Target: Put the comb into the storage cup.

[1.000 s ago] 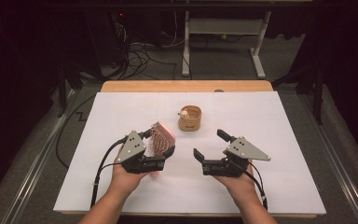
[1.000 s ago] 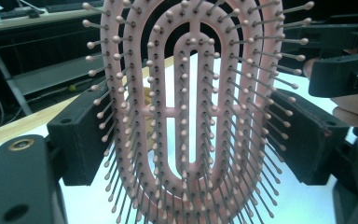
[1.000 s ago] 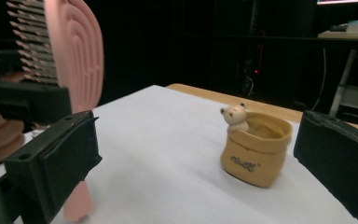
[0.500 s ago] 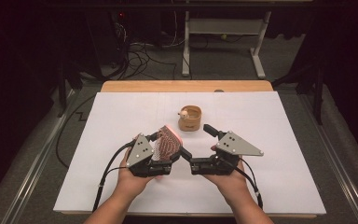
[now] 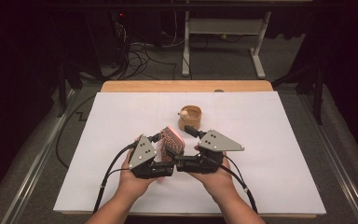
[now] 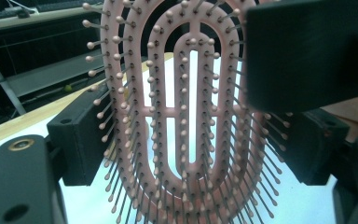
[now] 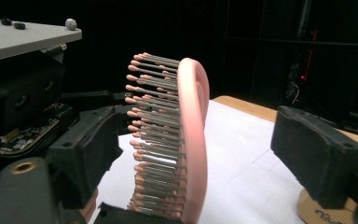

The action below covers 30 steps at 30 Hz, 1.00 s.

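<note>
While upright, the pink hairbrush [image 6: 186, 116] shows slotted, ball-tipped bristles.

Bench [image 5: 121, 88]: pale wooden top, covered almost wholly by a white sheet [image 5: 279, 154]; bare wood shows along the edge beyond the tongs. Floor [image 5: 42, 168]: grey carpet either side of the bench, with a metal rail [image 5: 342, 165] running along each flank. Beyond the bench, past the tongs: a white metal table frame [image 5: 223, 28] on two legs with flat feet, and a tangle of dark cables [image 5: 144, 53] on the floor to its left. Surroundings: black throughout, walls not discernible. Lighting: falls from above on the bench; a small red indicator light [image 5: 122, 15] glows in the dark at far left.
</note>
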Available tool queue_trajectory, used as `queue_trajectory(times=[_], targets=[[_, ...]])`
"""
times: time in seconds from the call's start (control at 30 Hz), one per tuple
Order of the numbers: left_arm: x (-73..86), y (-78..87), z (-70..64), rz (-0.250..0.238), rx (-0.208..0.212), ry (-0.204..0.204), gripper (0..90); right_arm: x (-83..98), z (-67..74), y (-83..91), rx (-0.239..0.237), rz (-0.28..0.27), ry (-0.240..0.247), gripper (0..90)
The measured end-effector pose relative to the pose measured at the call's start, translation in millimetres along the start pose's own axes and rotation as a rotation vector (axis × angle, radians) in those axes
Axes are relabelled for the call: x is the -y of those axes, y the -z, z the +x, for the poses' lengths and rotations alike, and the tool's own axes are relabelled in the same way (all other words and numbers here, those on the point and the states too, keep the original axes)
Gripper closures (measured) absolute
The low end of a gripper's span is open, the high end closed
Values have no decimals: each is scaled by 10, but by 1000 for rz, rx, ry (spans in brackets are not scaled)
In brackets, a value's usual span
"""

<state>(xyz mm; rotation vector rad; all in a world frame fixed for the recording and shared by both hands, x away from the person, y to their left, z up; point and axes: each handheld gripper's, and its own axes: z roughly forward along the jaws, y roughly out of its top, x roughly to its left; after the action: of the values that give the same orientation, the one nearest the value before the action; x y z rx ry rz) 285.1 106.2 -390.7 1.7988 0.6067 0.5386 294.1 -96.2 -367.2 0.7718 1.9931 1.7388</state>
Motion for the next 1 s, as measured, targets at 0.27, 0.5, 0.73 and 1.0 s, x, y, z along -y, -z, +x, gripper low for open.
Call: queue_trajectory(times=[0.27,0.5,0.73,1.0], targets=[[3,-9,-2,6,-4,0,199,-11,-8,-75,-33,21,-13,321],[9,-17,-13,10,-16,-7,199,-1,-2,-102,-43,31,-23,432],[11,-14,-12,7,-23,-7,199,-3,3,-120,-38,37,-36,494],[17,-20,-3,8,-30,3,198,-13,38,-122,-43,48,-30,601]])
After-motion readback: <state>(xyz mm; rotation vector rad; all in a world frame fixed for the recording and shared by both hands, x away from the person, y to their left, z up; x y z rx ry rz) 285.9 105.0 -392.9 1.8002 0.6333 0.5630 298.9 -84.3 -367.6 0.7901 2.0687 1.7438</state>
